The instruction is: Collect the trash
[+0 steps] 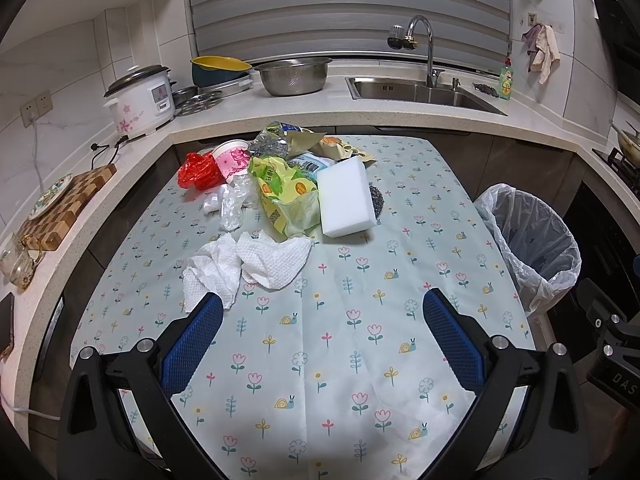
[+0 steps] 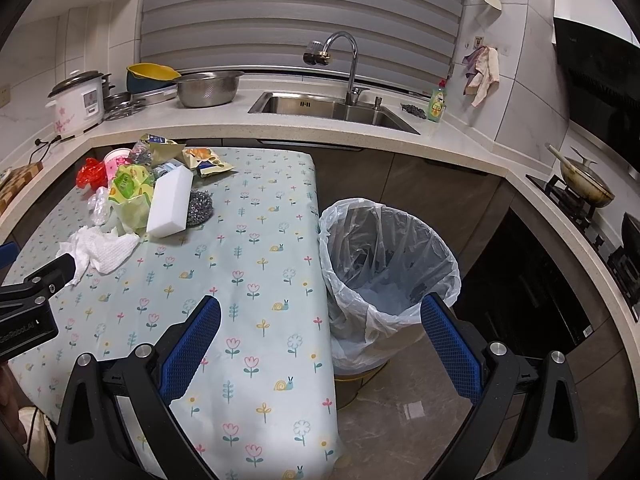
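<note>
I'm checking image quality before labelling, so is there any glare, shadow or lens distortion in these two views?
Left wrist view: fisheye bends the counter edge; a soft shadow darkens the tablecloth near the lens. Right wrist view: same bending; a light glares off the floor; both stay sharp.

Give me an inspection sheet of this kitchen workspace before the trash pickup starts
Surface: table with floral cloth, near half bare.
Job's things: crumpled paper towel, green wrapper, red bag, pink cup; lined trash bin beside table.
Clutter: white sponge, steel scourer.
Grippers: left hand-held gripper and right hand-held gripper open, holding nothing.
Cables: rice cooker cord on counter.
Surroundings: sink, pan on stove.
</note>
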